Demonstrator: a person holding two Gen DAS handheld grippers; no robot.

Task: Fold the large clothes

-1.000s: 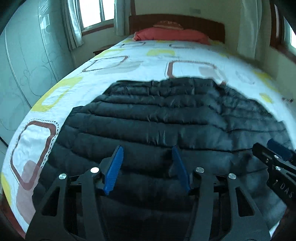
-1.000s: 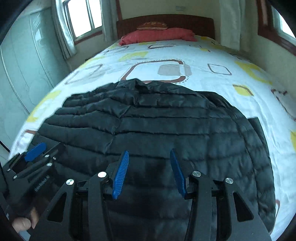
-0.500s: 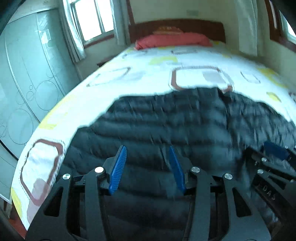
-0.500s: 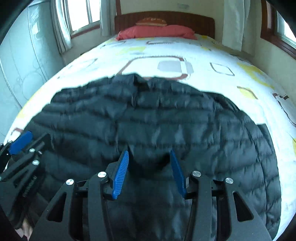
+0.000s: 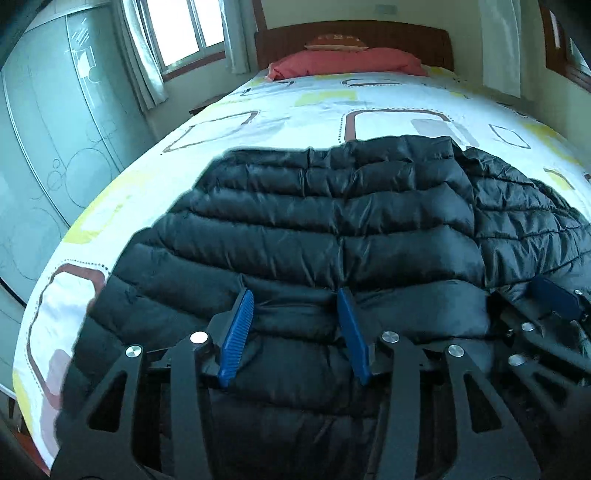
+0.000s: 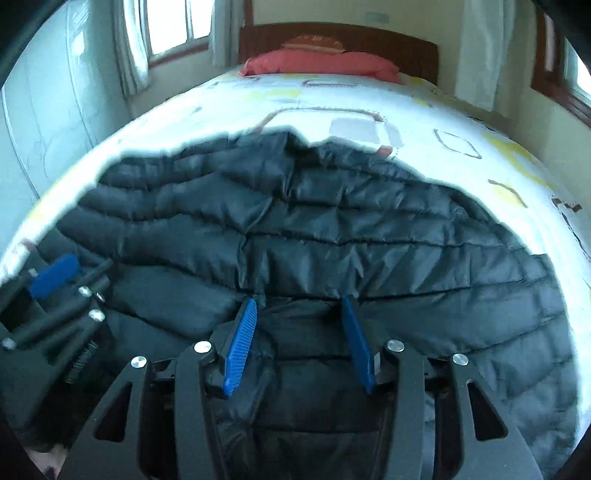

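On the bed [image 5: 325, 110], a black quilted jacket [image 5: 332, 229] was spread across the near half of the patterned bedspread [image 5: 391, 122], its far edge reaching a brown-outlined square in the print. In the left wrist view, a doubled panel of the jacket was seen lying over the rest, its right edge forming a raised line that ran away from the camera. The left tool [image 5: 295, 325] was held low over the near hem, and a puffed roll of the jacket was seen filling the gap between its blue pads [image 5: 236, 332]; the pads appeared pressed against that roll, so the tool was taken to be clenched on the fabric. The right tool [image 6: 299, 332] was shown likewise at the near hem, with a bunched fold of the jacket gathered between its pads [image 6: 240, 343] and apparently gripped. Each tool was visible at the edge of the other's view, the right tool [image 5: 546, 317] at the lower right of the left view and the left tool [image 6: 55, 295] at the lower left of the right view, both resting near the same hem. The right wrist view was partly blurred along the jacket's far edge. A red pillow [image 5: 347, 62] was seen at the wooden headboard [image 5: 354, 33], a window [image 5: 184, 33] with curtains on the left, and a frosted wardrobe door [image 5: 48, 147] beside the bed.
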